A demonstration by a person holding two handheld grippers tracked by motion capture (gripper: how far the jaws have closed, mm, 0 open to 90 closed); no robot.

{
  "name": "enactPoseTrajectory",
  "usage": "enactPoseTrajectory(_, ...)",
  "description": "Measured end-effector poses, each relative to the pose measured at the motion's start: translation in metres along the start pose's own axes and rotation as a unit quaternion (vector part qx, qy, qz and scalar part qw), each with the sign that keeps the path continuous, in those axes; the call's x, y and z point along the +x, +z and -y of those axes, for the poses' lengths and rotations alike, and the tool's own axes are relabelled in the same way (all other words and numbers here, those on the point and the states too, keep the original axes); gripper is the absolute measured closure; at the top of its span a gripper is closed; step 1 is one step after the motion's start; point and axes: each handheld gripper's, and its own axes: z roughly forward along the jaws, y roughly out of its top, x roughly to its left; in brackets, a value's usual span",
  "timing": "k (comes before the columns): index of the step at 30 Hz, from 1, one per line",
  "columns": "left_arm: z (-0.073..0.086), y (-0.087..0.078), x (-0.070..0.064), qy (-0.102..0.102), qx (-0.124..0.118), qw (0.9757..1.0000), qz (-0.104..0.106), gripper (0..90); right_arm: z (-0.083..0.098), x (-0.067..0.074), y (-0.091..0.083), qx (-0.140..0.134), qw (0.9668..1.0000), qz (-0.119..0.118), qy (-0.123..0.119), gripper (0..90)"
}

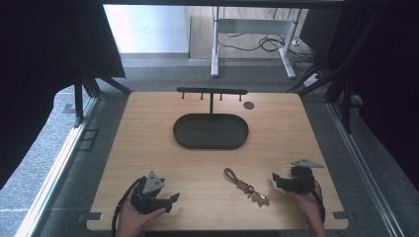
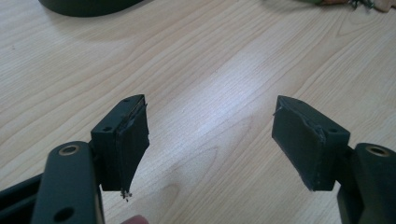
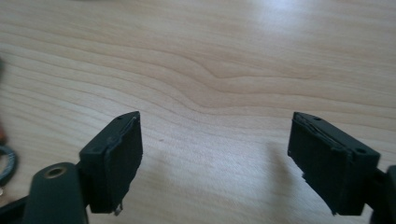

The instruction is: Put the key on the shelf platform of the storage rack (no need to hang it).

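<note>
A keychain [image 1: 245, 186] with a green loop, a red piece and a brown charm lies on the wooden table [image 1: 148, 148] near its front edge. It lies between my two grippers and touches neither. At the front left my left gripper [image 1: 173, 201] points right and is open, its jaws wide apart over bare wood [image 2: 210, 107]. The keychain [image 2: 345, 3] peeks in at the top right of the left gripper view. At the front right my right gripper [image 1: 275, 180] points left and is open over bare wood [image 3: 215, 121]. A dark ring [image 3: 6, 164] of the keychain shows at the left edge there.
A black oval tray [image 1: 183, 133] lies at the table's middle, with its edge [image 2: 88, 6] also in the left gripper view. A black T-shaped hook rack [image 1: 212, 91] rises behind it. A small dark disc [image 1: 248, 105] lies at the back right.
</note>
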Motion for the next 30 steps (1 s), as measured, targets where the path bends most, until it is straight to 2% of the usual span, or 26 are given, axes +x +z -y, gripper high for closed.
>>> enactPoseTrajectory(3,-0.001,-0.001,-0.001,0.0,-0.003,1.0,0.001,27.7,0.001,-0.002,-0.008,-0.009,1.0,-0.004,0.0,21.6)
enactPoseTrajectory(5,-0.001,-0.001,-0.002,0.0,0.0,1.0,0.002,27.7,0.003,-0.003,-0.015,-0.012,0.9997,-0.019,-0.007,23.5)
enactPoseTrajectory(11,-0.001,0.001,-0.003,0.001,0.001,1.0,0.007,27.7,0.002,-0.003,-0.031,-0.02,0.9992,-0.028,-0.02,24.7)
enactPoseTrajectory(18,-0.003,0.003,-0.007,0.003,0.003,0.9999,0.015,27.6,0.002,-0.001,-0.038,-0.024,0.9982,-0.04,-0.037,24.5)
enactPoseTrajectory(20,-0.004,0.005,-0.011,0.01,0.005,0.9998,0.018,27.6,0.002,0.001,-0.04,-0.02,0.9981,-0.042,-0.04,24.8)
enactPoseTrajectory(30,-0.004,0.006,-0.012,0.01,0.009,0.9997,0.022,27.6,-0.003,0.01,-0.044,-0.009,0.9968,-0.054,-0.059,28.1)
